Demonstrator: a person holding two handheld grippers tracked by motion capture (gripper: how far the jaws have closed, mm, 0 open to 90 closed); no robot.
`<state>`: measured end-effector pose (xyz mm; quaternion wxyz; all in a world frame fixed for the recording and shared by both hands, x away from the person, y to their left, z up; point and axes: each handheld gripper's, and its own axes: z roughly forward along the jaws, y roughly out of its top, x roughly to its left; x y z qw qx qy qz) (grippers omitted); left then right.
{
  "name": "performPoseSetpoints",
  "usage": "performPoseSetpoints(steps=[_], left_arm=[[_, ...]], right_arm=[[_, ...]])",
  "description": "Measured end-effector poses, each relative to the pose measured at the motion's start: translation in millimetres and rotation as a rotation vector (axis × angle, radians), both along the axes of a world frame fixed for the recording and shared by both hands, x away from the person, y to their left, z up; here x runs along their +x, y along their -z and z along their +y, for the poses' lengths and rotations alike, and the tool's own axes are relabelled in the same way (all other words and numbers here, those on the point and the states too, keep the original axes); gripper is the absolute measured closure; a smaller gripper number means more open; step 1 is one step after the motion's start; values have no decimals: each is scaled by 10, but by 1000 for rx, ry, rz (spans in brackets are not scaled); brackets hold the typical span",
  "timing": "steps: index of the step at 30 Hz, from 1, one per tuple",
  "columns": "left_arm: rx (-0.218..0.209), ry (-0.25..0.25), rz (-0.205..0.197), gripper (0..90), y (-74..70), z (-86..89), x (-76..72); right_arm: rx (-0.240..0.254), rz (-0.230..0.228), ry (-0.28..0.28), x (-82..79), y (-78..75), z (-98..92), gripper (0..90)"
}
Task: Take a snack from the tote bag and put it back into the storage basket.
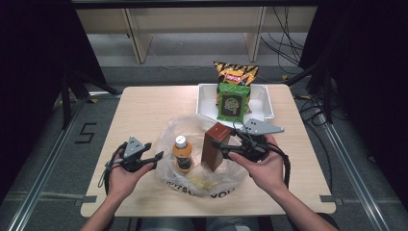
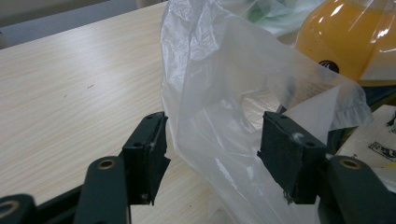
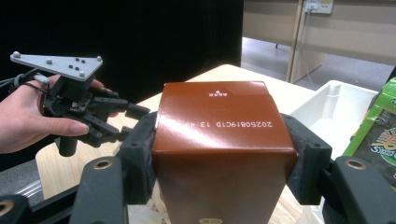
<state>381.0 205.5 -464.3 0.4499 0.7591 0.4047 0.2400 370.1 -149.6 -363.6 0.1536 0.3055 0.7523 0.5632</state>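
- The right tongs grip a brown carton from both sides; in the right gripper view its pads press flat against the carton's two side walls.
- The carton stands upright inside the mouth of a clear plastic bag that lies spread near the front middle of the tabletop.
- Just beside the carton, on its left in the high view, an orange drink bottle with a white cap stands in the same bag.
- The left tongs are open at the bag's left edge; in the left gripper view a fold of the bag hangs between the two pads (neither pad pinches the film).
- A white tray sits at the far side of the tabletop, well apart from the bag.
- A green snack packet stands in the tray, and a yellow-and-black chip bag stands behind it.
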Motion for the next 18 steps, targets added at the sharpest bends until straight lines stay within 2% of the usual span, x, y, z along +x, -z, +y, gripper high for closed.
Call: performPoseSetpoints(steps=[1,2,3,8,9,11,12,14,16,18], left_arm=[[0,0,0,404,1,-1,0],[0,0,0,404,2,-2,1],[2,2,0,404,1,0,2],[-6,-3,6,404,8,-2,1],[2,1,1,404,3,2,2],[2,2,0,404,1,2,2],[0,1,1,404,1,2,1],[0,1,2,404,3,4,2],[-5,-2,4,404,6,3,2],[-5,-3,3,404,4,3,1]], right_arm=[[5,-2,-5,7,-6,2,391],[-10,-24,-9,16,-18,-15,391],[9,-4,-8,10,-25,-10,391],[18,-15,0,18,-88,-30,391],[13,-29,0,26,-96,-37,391],[19,-9,7,19,-115,-37,391],[11,-29,3,33,-118,-46,391],[26,-9,17,20,-129,-36,391],[17,-19,8,35,-139,-50,391],[30,-24,4,41,-143,-47,391]])
